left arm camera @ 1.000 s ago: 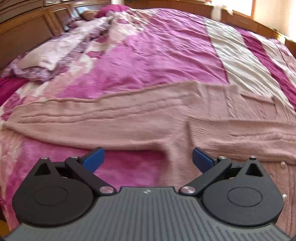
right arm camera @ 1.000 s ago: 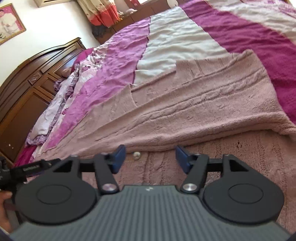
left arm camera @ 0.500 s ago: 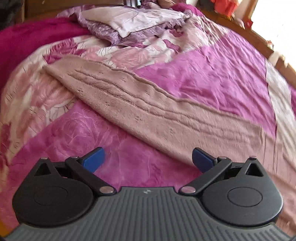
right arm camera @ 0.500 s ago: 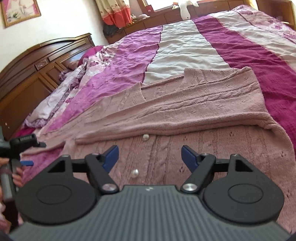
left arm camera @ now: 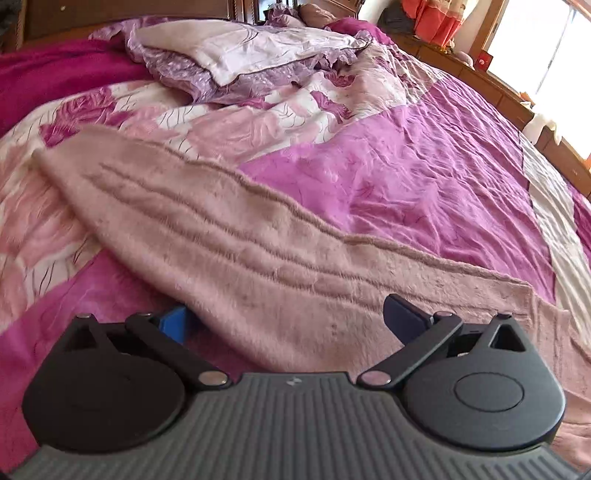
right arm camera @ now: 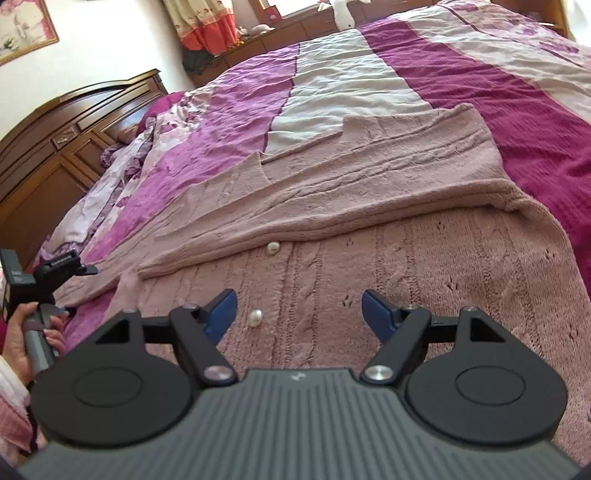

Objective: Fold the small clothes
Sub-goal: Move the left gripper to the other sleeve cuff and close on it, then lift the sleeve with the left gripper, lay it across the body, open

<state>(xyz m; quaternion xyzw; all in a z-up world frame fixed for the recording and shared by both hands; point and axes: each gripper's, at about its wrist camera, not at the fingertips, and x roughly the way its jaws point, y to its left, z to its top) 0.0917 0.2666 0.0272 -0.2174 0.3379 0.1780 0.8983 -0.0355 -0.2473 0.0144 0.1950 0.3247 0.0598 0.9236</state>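
Observation:
A dusty-pink knitted cardigan [right arm camera: 369, 229] with pearl buttons [right arm camera: 255, 316] lies spread on the bed. Its long sleeve [left arm camera: 221, 236] stretches out to the left in the left wrist view. My left gripper [left arm camera: 284, 321] is open, its jaws astride the sleeve near the shoulder end, with the left blue pad partly under the sleeve's edge. My right gripper [right arm camera: 299, 308] is open and empty, low over the buttoned front of the cardigan. The left gripper also shows in the right wrist view [right arm camera: 55, 269], held in a hand at the far left.
The bed has a pink, purple and white striped cover [right arm camera: 369, 81]. A rumpled floral quilt and pillow [left arm camera: 240, 51] lie near the wooden headboard [right arm camera: 55, 147]. A low wooden shelf with a curtain [right arm camera: 207, 26] runs along the far side.
My left gripper has swung left and dropped onto the sleeve, which now lies between its jaws. My right gripper has drawn back a little over the cardigan's front.

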